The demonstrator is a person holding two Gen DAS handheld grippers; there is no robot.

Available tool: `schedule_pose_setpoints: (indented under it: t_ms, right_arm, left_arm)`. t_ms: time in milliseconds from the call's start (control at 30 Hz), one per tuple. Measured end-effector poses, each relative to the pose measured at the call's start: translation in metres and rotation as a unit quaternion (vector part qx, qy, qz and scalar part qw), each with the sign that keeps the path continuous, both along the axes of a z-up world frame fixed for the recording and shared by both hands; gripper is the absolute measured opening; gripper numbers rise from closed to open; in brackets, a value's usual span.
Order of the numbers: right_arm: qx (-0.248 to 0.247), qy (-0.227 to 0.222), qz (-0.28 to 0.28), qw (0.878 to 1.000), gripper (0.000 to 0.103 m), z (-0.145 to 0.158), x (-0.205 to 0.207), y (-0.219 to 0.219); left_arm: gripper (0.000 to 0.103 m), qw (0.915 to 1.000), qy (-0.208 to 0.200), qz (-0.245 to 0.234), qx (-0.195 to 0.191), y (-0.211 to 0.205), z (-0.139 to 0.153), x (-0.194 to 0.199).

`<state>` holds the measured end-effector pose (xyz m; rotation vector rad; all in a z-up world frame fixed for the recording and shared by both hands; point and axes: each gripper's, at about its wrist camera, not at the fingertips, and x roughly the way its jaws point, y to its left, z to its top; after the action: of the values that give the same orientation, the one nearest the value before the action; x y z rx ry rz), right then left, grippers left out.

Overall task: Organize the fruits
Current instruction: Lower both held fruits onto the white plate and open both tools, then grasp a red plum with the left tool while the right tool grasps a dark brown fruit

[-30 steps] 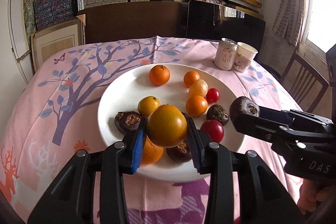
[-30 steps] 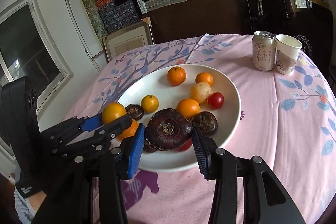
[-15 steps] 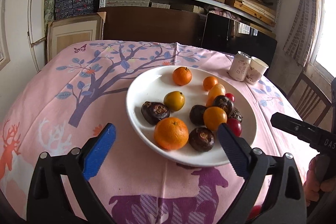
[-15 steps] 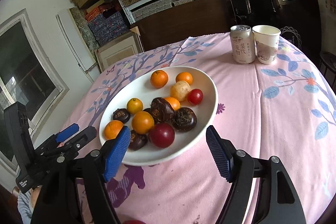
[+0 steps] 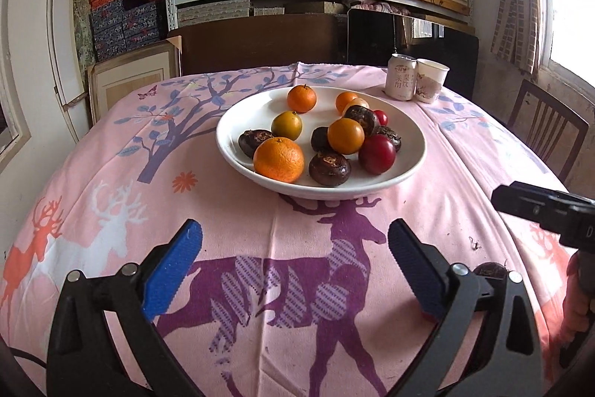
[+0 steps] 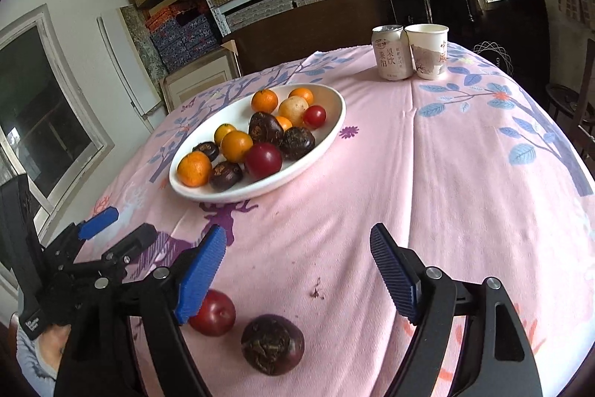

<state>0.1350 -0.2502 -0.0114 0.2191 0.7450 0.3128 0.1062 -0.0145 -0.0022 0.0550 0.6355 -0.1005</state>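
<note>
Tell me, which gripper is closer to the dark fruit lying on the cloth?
Right. The dark fruit lies just under the open right gripper; the left gripper is off to its side.

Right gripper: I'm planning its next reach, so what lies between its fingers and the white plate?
In the right wrist view, only bare pink tablecloth lies between the right gripper and the white plate.

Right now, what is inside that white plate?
The white plate holds oranges, dark brown fruits and red ones. Whatever lies beneath the piled middle is hidden.
</note>
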Motion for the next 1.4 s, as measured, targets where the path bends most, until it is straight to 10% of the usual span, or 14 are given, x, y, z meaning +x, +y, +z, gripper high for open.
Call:
schedule_pose_setpoints:
  t_ms: [733,1400]
  right_arm:
    - [-0.014,0.036,0.065,0.997,0.083,-0.017,-0.038,0.008]
    - [-0.018,0.083,0.089,0.992,0.042,-0.030,-0.031,0.015]
  left_arm:
    - [0.098,0.9998,0.015,0.012,0.001,0.003,-0.005,0.002]
    - [0.098,0.9997,0.022,0.009,0.009,-0.001,-0.009,0.003]
